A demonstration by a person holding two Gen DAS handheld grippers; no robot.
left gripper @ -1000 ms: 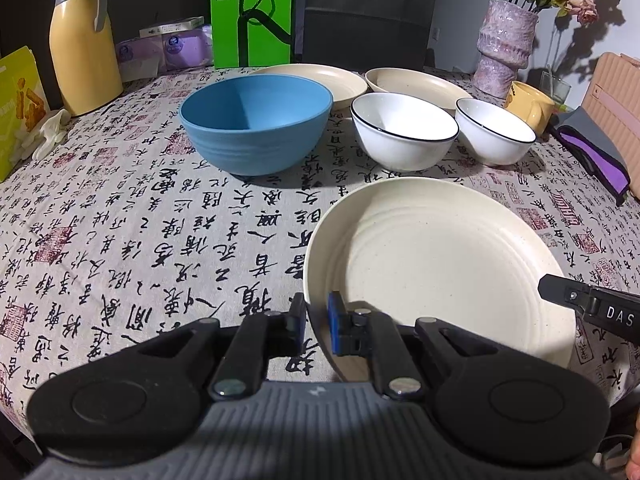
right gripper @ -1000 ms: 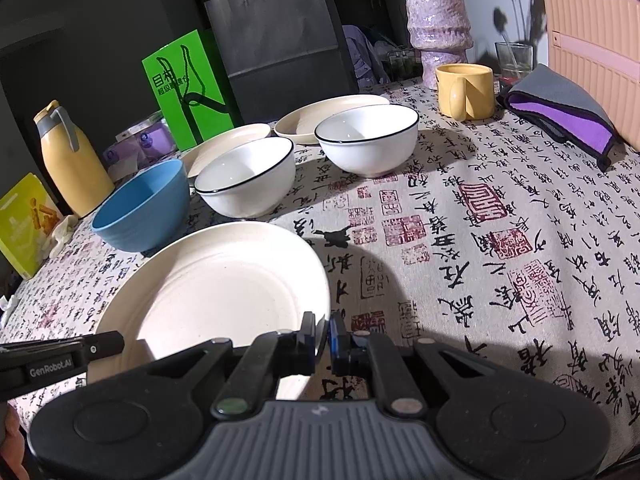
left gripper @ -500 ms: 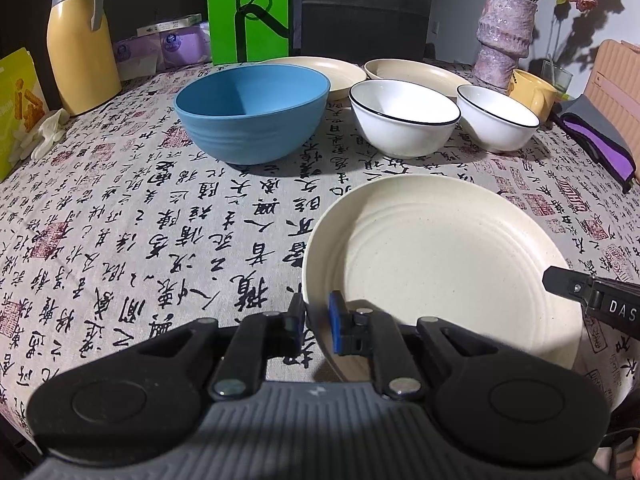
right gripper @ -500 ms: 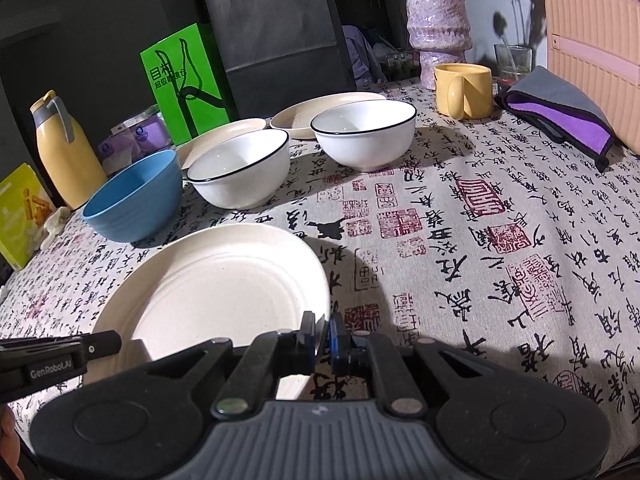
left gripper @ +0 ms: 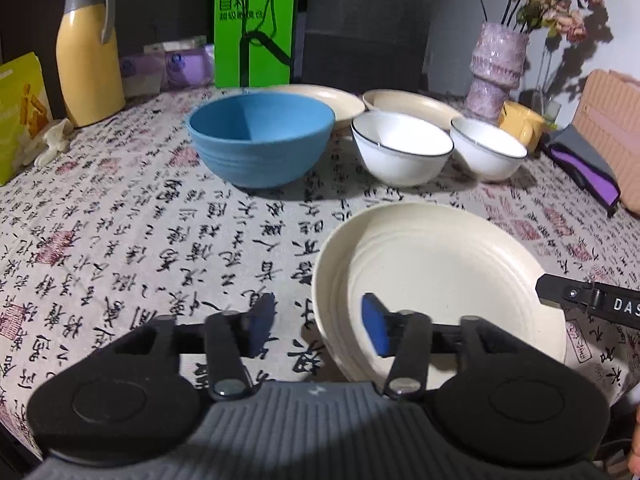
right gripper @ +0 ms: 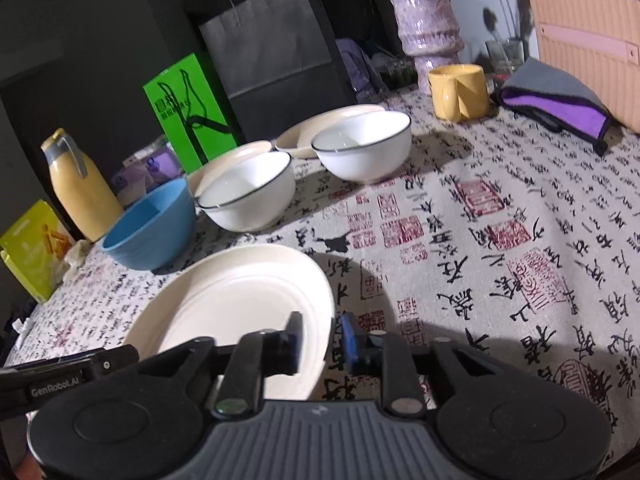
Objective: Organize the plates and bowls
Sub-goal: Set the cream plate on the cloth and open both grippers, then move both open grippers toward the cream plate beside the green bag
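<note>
**Plates and Bowls: Position and Condition**

Large cream plate (left gripper: 436, 276): ribbed, empty, nearest the cameras, lying on the patterned surface (left gripper: 120, 240). Blue bowl (left gripper: 262, 144): upright, empty, behind the plate to the left. Two white bowls with dark rims (left gripper: 402, 148) (left gripper: 488, 152): upright, side by side, right of the blue bowl. Two further cream plates (left gripper: 332, 100) (left gripper: 412, 104): flat, side by side, just behind the bowl row.

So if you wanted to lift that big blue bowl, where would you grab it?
Probably by its rim. The blue bowl stands upright and open, and its wall is too wide and rounded to pinch from outside. One finger would go inside and one outside the thin lip, coming down from above on the near side, which faces bare tablecloth; the white bowls crowd one flank.
</note>
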